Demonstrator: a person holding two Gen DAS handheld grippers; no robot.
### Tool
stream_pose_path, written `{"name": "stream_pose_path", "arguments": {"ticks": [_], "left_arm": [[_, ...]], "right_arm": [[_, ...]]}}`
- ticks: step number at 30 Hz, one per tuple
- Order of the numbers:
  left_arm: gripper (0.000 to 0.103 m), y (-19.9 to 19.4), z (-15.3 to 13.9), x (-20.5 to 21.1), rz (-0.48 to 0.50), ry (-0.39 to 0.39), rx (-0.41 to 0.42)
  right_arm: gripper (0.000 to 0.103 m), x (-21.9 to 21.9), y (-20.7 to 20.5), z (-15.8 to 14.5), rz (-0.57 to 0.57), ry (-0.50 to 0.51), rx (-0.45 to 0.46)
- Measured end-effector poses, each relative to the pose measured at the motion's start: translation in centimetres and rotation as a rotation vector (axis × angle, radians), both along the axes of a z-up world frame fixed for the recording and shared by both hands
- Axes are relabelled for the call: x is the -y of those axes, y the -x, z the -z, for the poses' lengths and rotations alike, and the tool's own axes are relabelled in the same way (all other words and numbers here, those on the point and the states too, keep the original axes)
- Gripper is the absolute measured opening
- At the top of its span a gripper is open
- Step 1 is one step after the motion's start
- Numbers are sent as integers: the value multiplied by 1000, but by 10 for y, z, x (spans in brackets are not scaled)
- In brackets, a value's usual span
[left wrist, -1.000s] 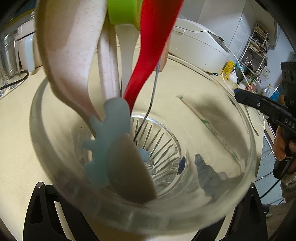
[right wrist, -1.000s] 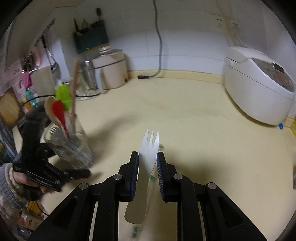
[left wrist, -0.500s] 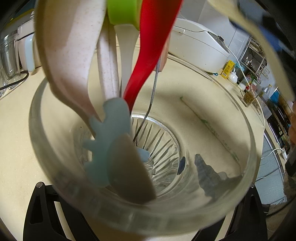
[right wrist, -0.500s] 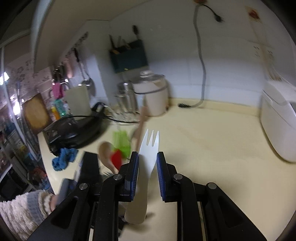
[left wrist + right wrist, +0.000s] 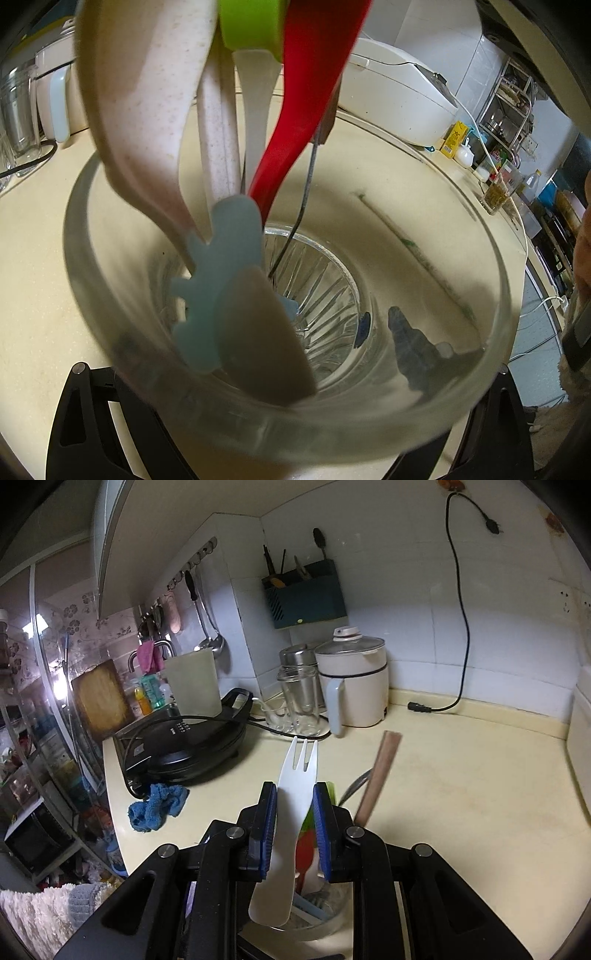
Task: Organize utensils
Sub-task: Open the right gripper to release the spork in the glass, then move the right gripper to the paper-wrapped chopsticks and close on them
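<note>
While the left claw (image 5: 295, 424) is bracing the glass cup (image 5: 491, 258) between its spread fingers, the right claw (image 5: 295, 827) is pinching a white plastic fork (image 5: 299, 775) just above it; tipping the handle down into the clear side, away from the red spoon (image 5: 306, 96), should avoid snagging.

Glass (image 5: 491, 373) half free — right side open (utensils (image 5: 236, 280) crowd left); countertop (image 5: 461, 794) beyond bare.

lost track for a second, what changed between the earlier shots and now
The right claw, still clamped on the white plastic fork, swung from open counter to directly above the clear glass cup of utensils. The left claw stayed put around the clear glass cup; the red spoon and other utensils inside are unmoved.
</note>
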State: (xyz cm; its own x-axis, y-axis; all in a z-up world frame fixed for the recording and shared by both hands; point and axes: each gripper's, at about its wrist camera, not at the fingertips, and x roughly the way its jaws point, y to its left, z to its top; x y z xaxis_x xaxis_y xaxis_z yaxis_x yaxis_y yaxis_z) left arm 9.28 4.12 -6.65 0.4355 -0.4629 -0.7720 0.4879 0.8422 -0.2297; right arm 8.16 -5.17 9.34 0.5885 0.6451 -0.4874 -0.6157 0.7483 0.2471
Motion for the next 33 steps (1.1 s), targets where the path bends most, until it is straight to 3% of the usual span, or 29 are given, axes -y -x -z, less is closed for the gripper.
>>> {"name": "stream_pose_path", "arguments": {"ticks": [19, 27, 33], "left_arm": [[97, 3, -4, 7, 3, -14, 3], [97, 3, -3, 6, 3, -15, 3], [97, 3, -3, 9, 4, -22, 4]], "right_arm": [[20, -2, 4, 8, 5, 18, -3], [21, 30, 17, -13, 81, 1, 53], [21, 64, 18, -9, 161, 9, 19]]}}
